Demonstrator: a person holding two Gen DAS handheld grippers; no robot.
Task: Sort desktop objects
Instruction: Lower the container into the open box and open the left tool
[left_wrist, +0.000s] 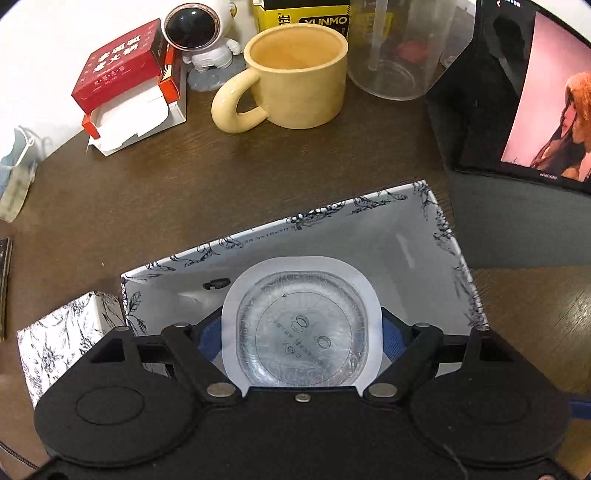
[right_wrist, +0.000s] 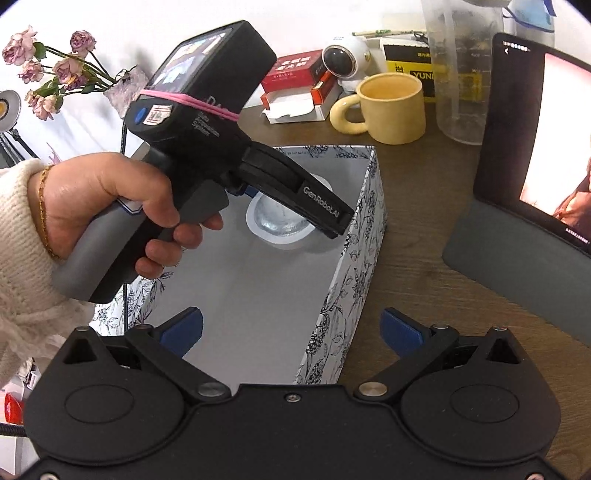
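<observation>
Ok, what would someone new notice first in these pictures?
Probably the left gripper holding a clear blister pack inside the floral-print box at centre. Behind the box stands a yellow mug, and at the right a lit tablet leans upright.

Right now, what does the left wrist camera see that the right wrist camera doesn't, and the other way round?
Only the left wrist view shows a face mask at the table edge and the sealed clear cup up close between the left tool fingers. Only the right wrist view shows dried roses, a hand and the open right tool. Both show the floral box, yellow mug and tablet.
</observation>
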